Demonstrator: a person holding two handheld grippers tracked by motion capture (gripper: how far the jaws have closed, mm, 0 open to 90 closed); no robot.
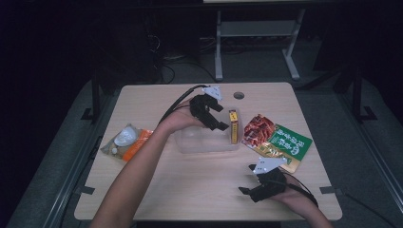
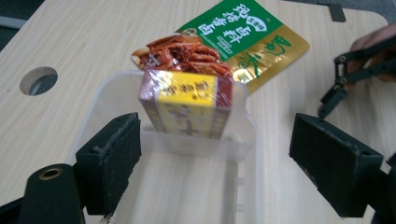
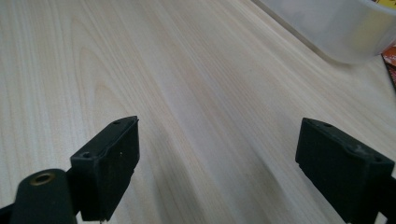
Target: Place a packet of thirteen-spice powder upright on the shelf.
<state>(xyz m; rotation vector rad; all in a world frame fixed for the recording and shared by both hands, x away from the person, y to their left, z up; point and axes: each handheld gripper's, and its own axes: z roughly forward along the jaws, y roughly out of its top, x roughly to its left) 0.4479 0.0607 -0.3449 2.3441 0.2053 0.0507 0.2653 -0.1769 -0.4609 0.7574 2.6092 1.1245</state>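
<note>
A yellow and red wrapped box (image 1: 233, 126) (image 2: 189, 105) leans on end against the right wall of a clear plastic tub (image 1: 206, 142) (image 2: 187, 186). My left gripper (image 1: 216, 116) (image 2: 215, 158) hovers over the tub, open, its pads apart from the box and nothing between them. A green, gold and red food pouch (image 1: 275, 141) (image 2: 224, 37) lies flat right of the tub. My right gripper (image 1: 248, 179) (image 3: 217, 168) rests low over bare wood near the front right, open and empty. It also appears as the black linkage (image 2: 348, 77) in the left gripper view.
A white and orange packet (image 1: 127, 141) lies at the left of the table. A round cable hole (image 1: 239, 95) (image 2: 39, 80) sits near the far edge. The tub's corner (image 3: 336, 28) shows ahead of the right gripper. Dark floor and a white frame lie beyond the table.
</note>
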